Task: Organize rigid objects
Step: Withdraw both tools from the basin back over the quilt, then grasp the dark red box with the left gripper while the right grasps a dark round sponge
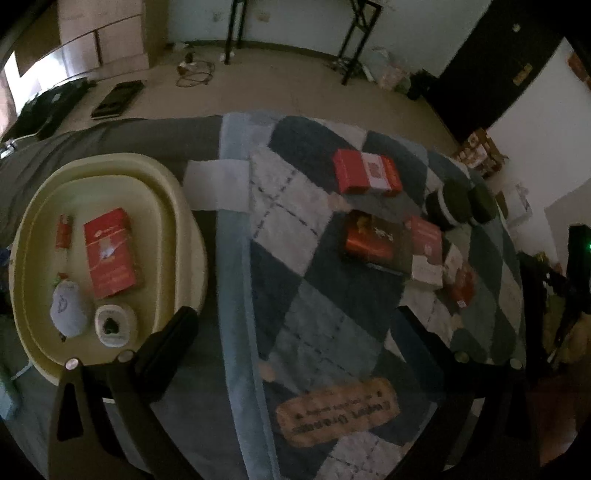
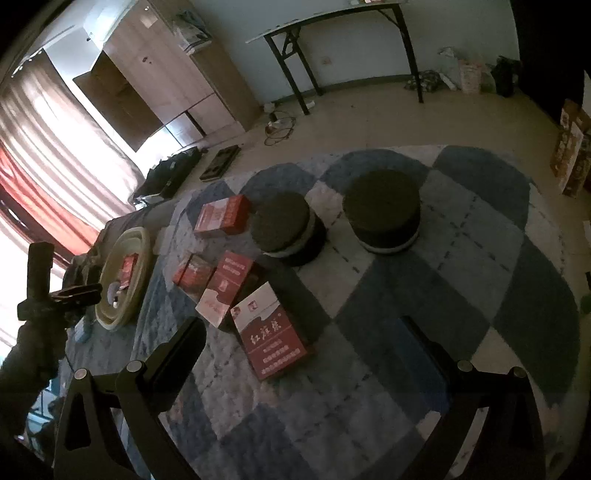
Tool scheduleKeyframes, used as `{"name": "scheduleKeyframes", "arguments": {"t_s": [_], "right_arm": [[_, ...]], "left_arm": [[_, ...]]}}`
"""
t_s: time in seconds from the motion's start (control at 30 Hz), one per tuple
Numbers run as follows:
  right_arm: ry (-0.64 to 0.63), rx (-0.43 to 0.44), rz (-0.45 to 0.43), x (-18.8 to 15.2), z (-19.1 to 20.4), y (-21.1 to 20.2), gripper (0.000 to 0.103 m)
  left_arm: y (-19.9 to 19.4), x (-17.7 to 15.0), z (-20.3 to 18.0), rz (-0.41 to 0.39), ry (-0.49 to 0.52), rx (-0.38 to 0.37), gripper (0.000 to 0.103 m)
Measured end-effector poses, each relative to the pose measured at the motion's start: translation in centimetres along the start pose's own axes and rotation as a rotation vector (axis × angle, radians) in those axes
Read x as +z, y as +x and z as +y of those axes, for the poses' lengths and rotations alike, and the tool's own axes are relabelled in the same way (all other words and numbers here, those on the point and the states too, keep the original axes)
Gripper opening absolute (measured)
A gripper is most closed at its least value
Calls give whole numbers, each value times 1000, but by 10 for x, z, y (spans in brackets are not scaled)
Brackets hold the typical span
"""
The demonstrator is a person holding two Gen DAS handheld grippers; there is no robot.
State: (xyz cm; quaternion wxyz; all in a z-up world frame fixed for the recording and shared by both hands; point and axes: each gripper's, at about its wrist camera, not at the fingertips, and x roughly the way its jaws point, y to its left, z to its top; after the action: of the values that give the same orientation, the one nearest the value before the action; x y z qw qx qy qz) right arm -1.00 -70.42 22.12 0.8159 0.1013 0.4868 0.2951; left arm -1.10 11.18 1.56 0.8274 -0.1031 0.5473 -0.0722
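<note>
Several red boxes lie on a blue checked blanket (image 1: 295, 280): one at the back (image 1: 365, 173), a dark red one (image 1: 376, 240) and a red-white one (image 1: 426, 251). A cream oval tub (image 1: 184, 229) at the left holds a red box (image 1: 110, 254), a small red pack (image 1: 63, 230) and two white items (image 1: 70, 308). My left gripper (image 1: 295, 332) is open and empty above the blanket. My right gripper (image 2: 306, 339) is open and empty just past a red-white box (image 2: 271, 336). Two round dark tins (image 2: 284, 225) (image 2: 382, 210) stand behind the boxes.
The tub also shows at the left in the right wrist view (image 2: 125, 273), with the left hand-held gripper (image 2: 70, 291) beside it. A folding table (image 2: 343, 22), a wooden cabinet (image 2: 166, 74) and bags on the floor stand beyond the blanket.
</note>
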Motion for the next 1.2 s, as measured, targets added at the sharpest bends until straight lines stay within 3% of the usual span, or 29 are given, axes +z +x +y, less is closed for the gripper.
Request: {"name": "scheduleKeyframes", "arguments": {"t_s": [0.3,0.6,0.67,0.8,0.93,1.1,1.2], "right_arm": [[-29,-19,-8,2,7,0,103],[-45,-68,-3,10,4,15,103],[-27,-89,-1,14,-1,21,103],[-64,-165,-4,28,-9,38,103],[-94,-225,12,39,-18,59,103],[-53,-222,16,37,-33,69,103],[-43,-218,17,34,-41,73,103]], "left_arm": [[0,2,7,-11,-33,-7,103],[20,8,-18,11,-16,-22,103],[32,10,-40,17,44,41,103],[57,12,-87,23,180,32,103],[86,24,-115,30,234,47,103],[120,38,-124,51,274,97,103],[143,37,-118,121,253,72,103]]}}
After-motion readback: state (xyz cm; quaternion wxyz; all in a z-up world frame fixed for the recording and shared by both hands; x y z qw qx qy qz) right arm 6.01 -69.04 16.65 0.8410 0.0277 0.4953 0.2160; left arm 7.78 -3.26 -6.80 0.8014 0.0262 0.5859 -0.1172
